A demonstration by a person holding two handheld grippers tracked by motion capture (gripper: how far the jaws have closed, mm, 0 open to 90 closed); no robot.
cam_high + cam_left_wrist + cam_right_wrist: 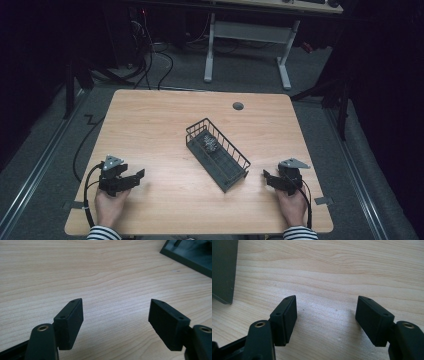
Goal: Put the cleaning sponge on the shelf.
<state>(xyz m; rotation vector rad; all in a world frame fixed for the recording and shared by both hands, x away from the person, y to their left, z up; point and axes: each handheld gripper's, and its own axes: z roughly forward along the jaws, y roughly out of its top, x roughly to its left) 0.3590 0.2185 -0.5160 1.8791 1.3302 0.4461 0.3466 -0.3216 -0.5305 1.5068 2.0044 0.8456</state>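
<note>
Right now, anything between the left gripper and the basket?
No. In the high view only bare table lies between the open left gripper and the basket.

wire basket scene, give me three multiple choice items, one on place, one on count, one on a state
1. Where does the wire basket stand on the table?
A. near the middle, set at a slant
B. at the far left corner
C. off the table

2. How many bunched silvery things lie in the basket?
A. none
B. one
C. three

3. How does the left hand-held gripper stand?
A. shut on the basket
B. open over bare wood
C. shut on a cup

Answers: 1 A, the high view shows it slanted mid-table; 2 B, a single bunch lies at its far end; 3 B, the left gripper view shows wood between the jaws.
</note>
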